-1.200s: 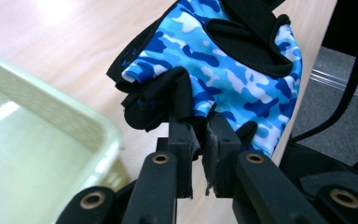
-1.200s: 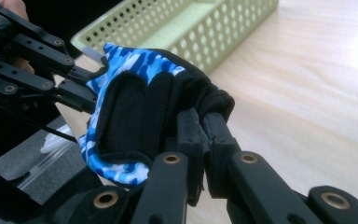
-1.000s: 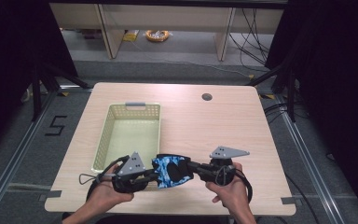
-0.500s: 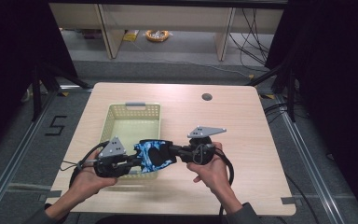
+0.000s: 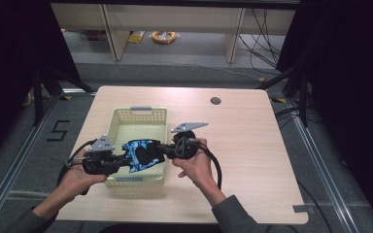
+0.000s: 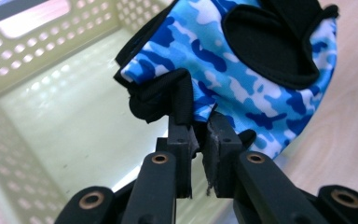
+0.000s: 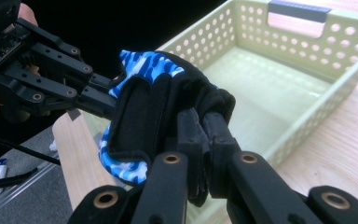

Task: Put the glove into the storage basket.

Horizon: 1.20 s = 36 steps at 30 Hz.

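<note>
Nearest me, above the table's (image 5: 252, 160) pale wood front edge, my left gripper (image 5: 121, 162) and right gripper (image 5: 162, 149) point at each other, each set of fingers pinched tight on an edge of the blue camouflage glove (image 5: 143, 153). Held between them, the glove hangs over the near right end of the pale green basket (image 5: 138, 116), above its perforated wall. Farther on, a dark round hole (image 5: 215, 101) sits in the tabletop, then grey floor, cables and wooden shelving.

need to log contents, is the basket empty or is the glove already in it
Empty: the basket floor is bare; the glove hangs above it.
</note>
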Tool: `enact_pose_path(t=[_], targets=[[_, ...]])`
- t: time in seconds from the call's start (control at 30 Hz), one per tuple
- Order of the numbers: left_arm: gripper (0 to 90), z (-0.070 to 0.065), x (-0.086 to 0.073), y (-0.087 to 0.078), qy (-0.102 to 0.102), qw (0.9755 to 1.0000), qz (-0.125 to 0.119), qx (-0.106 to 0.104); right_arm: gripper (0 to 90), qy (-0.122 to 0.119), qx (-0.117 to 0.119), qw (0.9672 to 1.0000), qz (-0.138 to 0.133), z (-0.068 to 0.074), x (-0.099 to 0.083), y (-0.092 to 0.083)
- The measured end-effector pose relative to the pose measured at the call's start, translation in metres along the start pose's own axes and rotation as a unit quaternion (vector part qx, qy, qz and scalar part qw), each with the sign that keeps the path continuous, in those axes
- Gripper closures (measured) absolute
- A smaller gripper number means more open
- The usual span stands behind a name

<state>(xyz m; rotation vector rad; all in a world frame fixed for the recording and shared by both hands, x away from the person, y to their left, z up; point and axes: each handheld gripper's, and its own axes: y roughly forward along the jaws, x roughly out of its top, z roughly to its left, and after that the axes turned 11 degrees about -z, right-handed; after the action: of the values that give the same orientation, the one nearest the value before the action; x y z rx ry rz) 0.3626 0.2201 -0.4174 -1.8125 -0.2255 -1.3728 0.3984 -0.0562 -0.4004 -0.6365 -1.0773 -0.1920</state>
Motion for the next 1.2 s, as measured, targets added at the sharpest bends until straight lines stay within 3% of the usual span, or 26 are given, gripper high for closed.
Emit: enact_pose_path(t=[0.17,0.37,0.67,0.93,1.03,1.2], targets=[[81.0,0.013,-0.008,0.001,-0.02,0.9997,0.013,0.001,87.5,0.005,0.0,1.0,0.005,-0.001,-0.001,0.017],[81.0,0.022,-0.016,0.005,-0.023,0.999,0.038,-0.003,87.5,0.012,-0.008,0.9996,0.022,-0.002,-0.008,0.033],[80.7,0.028,-0.024,0.01,-0.028,0.9978,0.059,-0.005,87.5,0.019,-0.013,0.999,0.039,0.0,-0.017,0.044],[80.1,0.031,-0.028,0.012,-0.029,0.9956,0.089,-0.006,87.4,0.02,-0.017,0.9984,0.049,0.001,-0.025,0.052],[79.3,0.032,-0.03,0.013,-0.04,0.994,0.101,-0.004,87.4,0.024,-0.017,0.998,0.056,0.002,-0.027,0.055],[76.7,0.032,-0.031,0.013,-0.03,0.9932,0.113,-0.005,87.4,0.024,-0.014,0.9975,0.065,0.001,-0.032,0.059]])
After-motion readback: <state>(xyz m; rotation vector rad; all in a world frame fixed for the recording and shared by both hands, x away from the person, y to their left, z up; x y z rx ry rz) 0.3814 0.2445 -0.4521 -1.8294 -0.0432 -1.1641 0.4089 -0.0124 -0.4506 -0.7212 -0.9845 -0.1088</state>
